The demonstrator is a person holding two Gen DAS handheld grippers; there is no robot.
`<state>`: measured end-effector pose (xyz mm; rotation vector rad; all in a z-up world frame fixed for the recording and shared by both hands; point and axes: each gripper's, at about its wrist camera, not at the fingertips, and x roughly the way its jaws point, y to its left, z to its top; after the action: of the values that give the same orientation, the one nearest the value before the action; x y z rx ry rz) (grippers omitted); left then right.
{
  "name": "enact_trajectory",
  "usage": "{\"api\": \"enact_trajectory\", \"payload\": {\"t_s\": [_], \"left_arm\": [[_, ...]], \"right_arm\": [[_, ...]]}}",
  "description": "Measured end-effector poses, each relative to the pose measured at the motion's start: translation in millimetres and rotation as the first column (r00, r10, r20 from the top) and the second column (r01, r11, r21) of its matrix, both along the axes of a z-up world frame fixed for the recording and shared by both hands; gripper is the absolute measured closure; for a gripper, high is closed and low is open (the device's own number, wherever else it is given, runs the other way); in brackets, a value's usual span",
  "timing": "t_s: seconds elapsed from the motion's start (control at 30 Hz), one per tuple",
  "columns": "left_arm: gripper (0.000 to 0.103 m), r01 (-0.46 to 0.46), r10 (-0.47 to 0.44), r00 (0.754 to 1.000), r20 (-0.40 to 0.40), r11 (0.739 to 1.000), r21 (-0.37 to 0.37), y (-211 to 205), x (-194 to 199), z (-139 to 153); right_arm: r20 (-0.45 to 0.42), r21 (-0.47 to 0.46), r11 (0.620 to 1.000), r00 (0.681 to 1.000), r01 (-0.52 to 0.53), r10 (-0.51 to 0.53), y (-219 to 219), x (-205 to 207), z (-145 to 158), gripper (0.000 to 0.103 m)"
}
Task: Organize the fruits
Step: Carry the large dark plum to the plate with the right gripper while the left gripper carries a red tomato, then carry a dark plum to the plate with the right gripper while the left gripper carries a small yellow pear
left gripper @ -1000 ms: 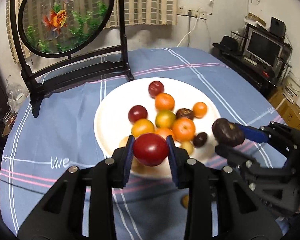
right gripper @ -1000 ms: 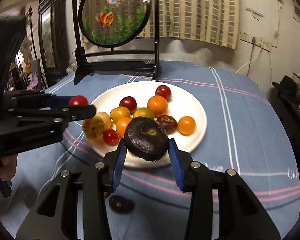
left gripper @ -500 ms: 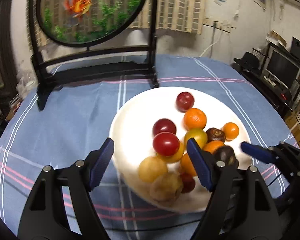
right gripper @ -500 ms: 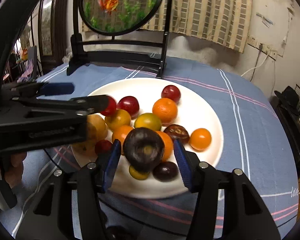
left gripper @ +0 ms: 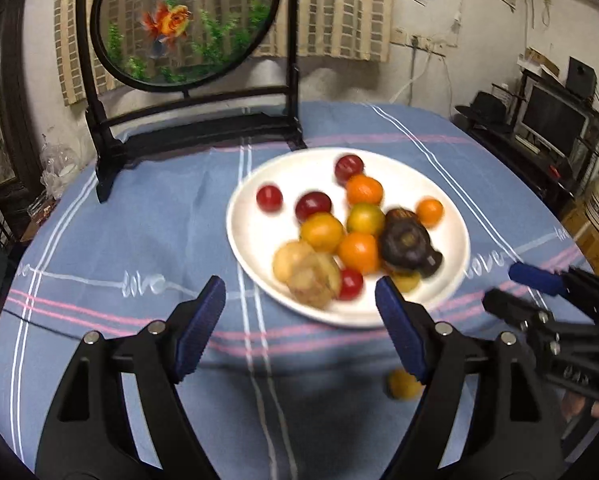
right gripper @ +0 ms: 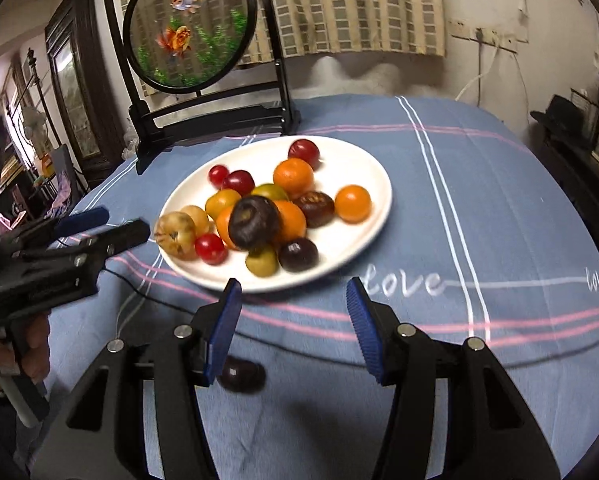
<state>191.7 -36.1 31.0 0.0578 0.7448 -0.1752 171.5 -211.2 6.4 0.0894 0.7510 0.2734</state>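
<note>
My left gripper (left gripper: 299, 320) is opening wider, nothing between its pads. I am seeing most fruits heaped on the white plate (right gripper: 363, 160); a dark fruit (right gripper: 241, 376) is lying loose on the cloth. My right gripper (right gripper: 295, 320) is gaping, empty. Judging it round, smooth, bruisable: gripping gently across its middle.

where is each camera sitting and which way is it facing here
Left wrist view: sits on the left gripper, looking forward and down at the white plate of fruit; its jaws are opening with nothing between them; the right gripper shows at right.
Right wrist view: sits on the right gripper, open and empty, facing the plate; the left gripper and a hand show at left.
Shared: the plate, the blue tablecloth and the round goldfish screen.
</note>
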Motion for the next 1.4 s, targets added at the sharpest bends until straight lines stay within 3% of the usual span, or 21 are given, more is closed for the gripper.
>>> {"api": "enact_trajectory", "payload": {"t_s": [0.13, 0.3, 0.4, 0.47, 0.63, 0.7, 0.73, 0.77, 1.2, 1.4], "left_arm": [[0.023, 0.026, -0.026, 0.999, -0.035, 1.000, 0.000, -7, -21, -14], [0.023, -0.010, 0.004, 0.994, -0.106, 0.999, -0.053, 2, -36, -37], [0.023, 0.003, -0.007, 0.990, -0.143, 1.000, -0.025, 3, -37, -47], [0.023, 0.002, -0.002, 0.990, -0.138, 1.000, -0.002, 5, -39, -49], [0.023, 0.015, -0.019, 0.989, -0.148, 0.999, -0.033, 8, -38, -51], [0.023, 0.015, -0.021, 0.988, -0.156, 0.999, -0.037, 9, -37, -53], [0.023, 0.018, -0.024, 0.987, -0.160, 0.999, -0.039, 9, -36, -54], [0.023, 0.019, -0.025, 0.986, -0.164, 0.999, -0.041, 9, -36, -55], [0.023, 0.091, -0.094, 0.979, -0.179, 0.996, -0.024, -23, -42, -52], [0.026, 0.114, -0.106, 0.973, -0.204, 0.993, 0.030, -48, -31, -66]], "right_arm": [[-0.018, -0.018, 1.000, 1.000, -0.007, 0.006, 1, -16, -12, 0.048], [-0.065, -0.042, 0.996, 0.995, -0.074, 0.071, 11, -31, -29, 0.049], [-0.069, -0.064, 0.991, 0.991, -0.116, 0.111, 23, -34, -30, 0.048], [-0.078, -0.078, 0.988, 0.989, -0.133, 0.127, 31, -34, -33, 0.048], [-0.110, -0.167, 0.972, 0.983, -0.166, 0.149, 53, -25, -39, 0.049], [-0.109, -0.190, 0.966, 0.981, -0.177, 0.159, 58, -21, -40, 0.056], [-0.121, -0.194, 0.963, 0.978, -0.188, 0.167, 61, -16, -42, 0.067], [-0.127, -0.189, 0.964, 0.978, -0.186, 0.164, 61, -13, -45, 0.072], [-0.090, -0.077, 0.992, 0.992, -0.099, 0.092, 17, -16, -31, 0.072], [-0.095, -0.072, 0.994, 0.993, -0.080, 0.073, 9, -14, -32, 0.072]]}}
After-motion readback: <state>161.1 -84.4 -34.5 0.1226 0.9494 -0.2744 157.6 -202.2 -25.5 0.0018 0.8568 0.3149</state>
